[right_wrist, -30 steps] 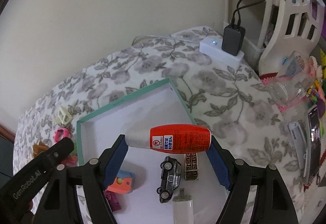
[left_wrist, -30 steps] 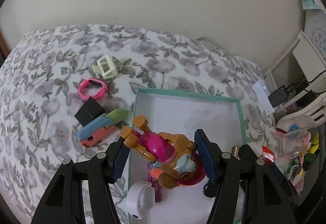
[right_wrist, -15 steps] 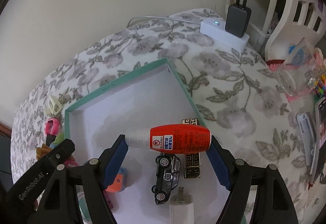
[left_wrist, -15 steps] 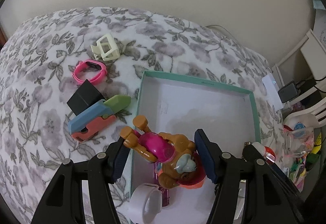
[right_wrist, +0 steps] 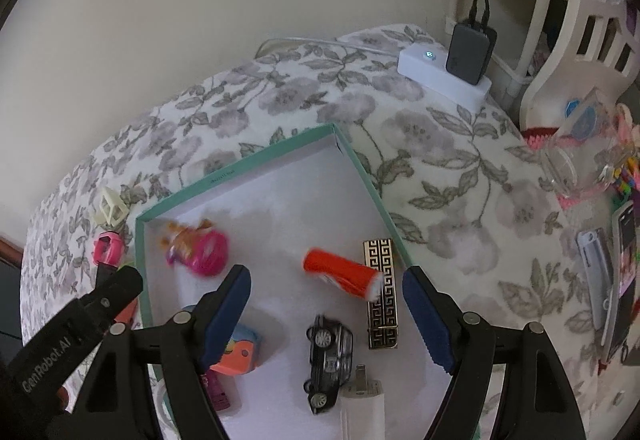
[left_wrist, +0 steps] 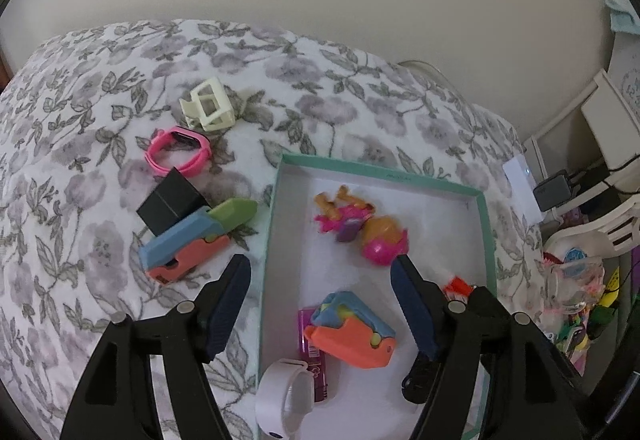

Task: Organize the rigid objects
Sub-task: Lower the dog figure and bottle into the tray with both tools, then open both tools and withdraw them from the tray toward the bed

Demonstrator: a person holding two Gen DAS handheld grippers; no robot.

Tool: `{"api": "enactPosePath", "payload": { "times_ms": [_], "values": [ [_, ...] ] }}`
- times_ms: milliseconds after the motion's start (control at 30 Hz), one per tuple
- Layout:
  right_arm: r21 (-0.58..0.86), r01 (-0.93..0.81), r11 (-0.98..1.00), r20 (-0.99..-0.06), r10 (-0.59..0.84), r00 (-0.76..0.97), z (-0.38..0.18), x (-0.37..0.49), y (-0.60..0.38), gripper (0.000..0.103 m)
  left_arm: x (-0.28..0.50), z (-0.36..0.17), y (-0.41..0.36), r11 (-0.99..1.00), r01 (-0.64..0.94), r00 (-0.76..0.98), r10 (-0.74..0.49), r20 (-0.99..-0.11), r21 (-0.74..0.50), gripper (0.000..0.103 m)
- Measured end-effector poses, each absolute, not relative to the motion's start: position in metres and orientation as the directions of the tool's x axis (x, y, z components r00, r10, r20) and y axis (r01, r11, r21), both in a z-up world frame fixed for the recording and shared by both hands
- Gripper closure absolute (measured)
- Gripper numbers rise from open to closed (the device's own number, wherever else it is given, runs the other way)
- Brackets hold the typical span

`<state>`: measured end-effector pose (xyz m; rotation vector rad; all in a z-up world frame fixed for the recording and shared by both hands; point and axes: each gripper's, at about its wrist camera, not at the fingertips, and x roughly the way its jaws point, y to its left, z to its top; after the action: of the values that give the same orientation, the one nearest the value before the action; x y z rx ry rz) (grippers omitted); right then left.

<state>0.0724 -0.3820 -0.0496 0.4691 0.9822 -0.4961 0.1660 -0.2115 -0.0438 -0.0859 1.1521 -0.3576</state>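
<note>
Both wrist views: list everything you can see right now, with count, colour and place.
Box: 1, teal rim, white inside, on the floral bedspread.
Toy pup figure: 1, brown and pink, in box, far left.
Red bottle: 1, white cap, in box, against gold case.
Gold patterned case: 1, in box, right wall.
Toy car: 1, black, in box.
White plug: 1, in box, near edge.
Hair claw: 1, cream, on bedspread.
Pink watch: 1, on bedspread.
Black cube: 1, on bedspread.
Left gripper: open, empty.
Right gripper: open, empty.
</note>
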Motion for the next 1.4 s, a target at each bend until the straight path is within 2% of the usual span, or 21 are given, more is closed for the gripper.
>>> {"api": "enactPosePath", "payload": {
  "times_ms": [433,500,533,600,733,867,967,1400],
  "values": [
    [0.136,0.535,0.834,-0.798,-0.228,0.558,0.011,0.069,-0.36,0.021,0.177,-0.008,-0.17,0.973,0.151,0.435,-0.225,-0.872,-0.176,0.027],
    [0.134,0.525,0.84,-0.784,-0.234,0.574,0.018,0.068,-0.355,0.02,0.179,-0.004,-0.16,0.977,0.13,0.448,-0.208,-0.87,-0.167,0.011],
    [0.134,0.521,0.843,-0.777,-0.237,0.583,0.021,0.068,-0.352,0.018,0.18,-0.003,-0.155,0.979,0.121,0.453,-0.204,-0.868,-0.166,0.009],
    [0.134,0.512,0.848,-0.77,-0.236,0.592,0.022,0.07,-0.348,0.01,0.182,0.0,-0.144,0.982,0.099,0.463,-0.189,-0.866,-0.161,0.009],
    [0.104,0.491,0.865,-0.787,-0.231,0.573,0.013,0.078,-0.336,0.01,0.186,0.002,-0.122,0.992,0.044,0.484,-0.124,-0.866,-0.118,0.009],
    [0.084,0.457,0.885,-0.795,-0.217,0.566,0.006,0.086,-0.321,0.01,0.192,-0.001,-0.096,0.997,-0.03,0.495,-0.046,-0.868,-0.071,0.002],
    [0.071,0.435,0.897,-0.799,-0.21,0.564,0.001,0.091,-0.31,0.0,0.197,-0.005,-0.075,0.994,-0.091,0.478,-0.009,-0.878,-0.06,0.002],
    [0.042,0.319,0.947,-0.816,-0.152,0.558,-0.014,0.113,-0.253,0.0,0.205,-0.005,0.002,0.966,-0.255,0.474,0.096,-0.875,-0.032,0.002]
  ]
}}
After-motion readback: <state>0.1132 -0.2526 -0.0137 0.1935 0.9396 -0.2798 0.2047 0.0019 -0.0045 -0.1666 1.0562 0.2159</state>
